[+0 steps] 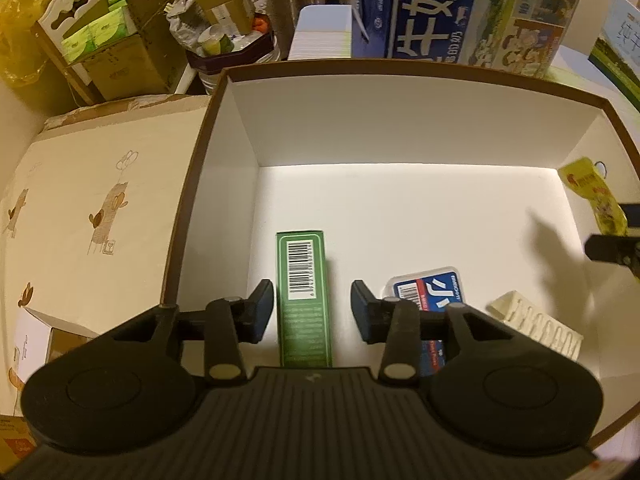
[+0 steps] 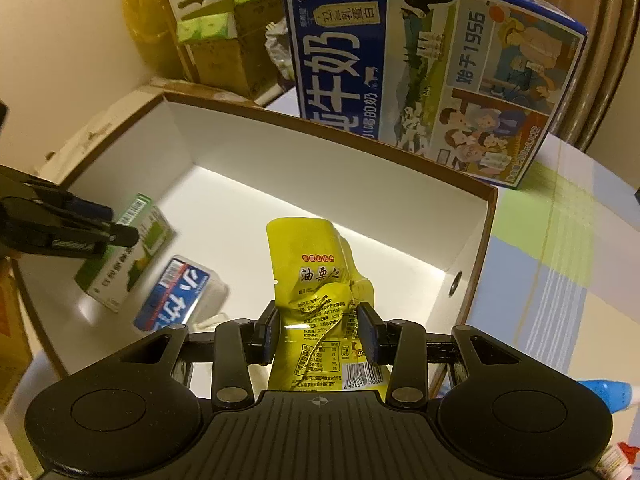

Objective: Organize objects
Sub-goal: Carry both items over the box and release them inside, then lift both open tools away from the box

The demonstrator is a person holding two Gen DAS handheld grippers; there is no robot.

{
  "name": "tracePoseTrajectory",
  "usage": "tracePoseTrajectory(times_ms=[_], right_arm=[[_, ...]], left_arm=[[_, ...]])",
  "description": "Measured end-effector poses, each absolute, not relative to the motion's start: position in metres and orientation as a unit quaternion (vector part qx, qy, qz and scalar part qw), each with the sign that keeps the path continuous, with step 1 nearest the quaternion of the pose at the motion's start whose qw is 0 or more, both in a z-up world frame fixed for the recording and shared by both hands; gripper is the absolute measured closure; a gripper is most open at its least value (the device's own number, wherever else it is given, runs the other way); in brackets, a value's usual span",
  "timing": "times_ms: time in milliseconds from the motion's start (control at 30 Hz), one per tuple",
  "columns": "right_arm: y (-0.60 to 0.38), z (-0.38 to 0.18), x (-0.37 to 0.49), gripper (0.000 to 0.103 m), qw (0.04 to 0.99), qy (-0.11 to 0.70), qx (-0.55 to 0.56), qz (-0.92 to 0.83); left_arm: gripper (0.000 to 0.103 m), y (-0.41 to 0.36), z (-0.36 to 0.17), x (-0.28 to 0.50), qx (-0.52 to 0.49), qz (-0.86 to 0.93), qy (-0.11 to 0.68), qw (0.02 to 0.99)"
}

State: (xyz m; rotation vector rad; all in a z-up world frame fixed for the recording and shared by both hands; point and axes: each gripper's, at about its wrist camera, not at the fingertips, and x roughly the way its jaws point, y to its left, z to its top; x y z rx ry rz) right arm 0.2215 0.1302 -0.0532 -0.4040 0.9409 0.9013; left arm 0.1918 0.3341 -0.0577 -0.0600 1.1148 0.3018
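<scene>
**Yellow pouch pinched above the white box**

A crinkled, glossy yellow snack pouch (image 2: pixel 320 280) hangs over the white-lined cardboard box (image 2: pixel 320 168), pinched between the right gripper's (image 2: pixel 320 330) pads. Inside lie a slim green carton (image 1: pixel 305 300), a blue-labelled plastic pack (image 1: pixel 430 292) and a ridged cream block (image 1: pixel 536 324). The left gripper (image 1: pixel 312 312) hovers with fingers spread, straddling the carton, empty.

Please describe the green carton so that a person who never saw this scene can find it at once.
Look into the big white box with the brown rim. On its floor, near the left wall, the green carton lies flat between the fingers of the open left gripper. It is the only green item there, long and narrow with a white barcode label on top; the packet beside it is blue and white.
</scene>
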Motion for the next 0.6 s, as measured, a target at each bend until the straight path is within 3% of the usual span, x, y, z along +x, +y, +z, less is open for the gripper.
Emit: tracePoseTrajectory(times_ms=[133, 200, 267, 600], right_arm=[[0.136, -0.056, 0.224, 0.066, 0.786, 0.422, -0.205, 0.403], [0.136, -0.056, 0.225, 0.064, 0.791, 0.412, -0.208, 0.401], [0.135, -0.054, 0.226, 0.059, 0.792, 0.407, -0.204, 0.406], [0.112, -0.03, 0.207, 0.057, 0.786, 0.416, -0.157, 0.429]], left_arm=[[0.052, 0.33, -0.055, 0.188, -0.028, 0.134, 0.524, 0.841], [0.04, 0.328, -0.052, 0.185, -0.028, 0.131, 0.519, 0.844], [0.036, 0.326, -0.048, 0.181, -0.029, 0.129, 0.515, 0.847], [0.021, 0.315, -0.021, 0.152, -0.048, 0.124, 0.498, 0.857]])
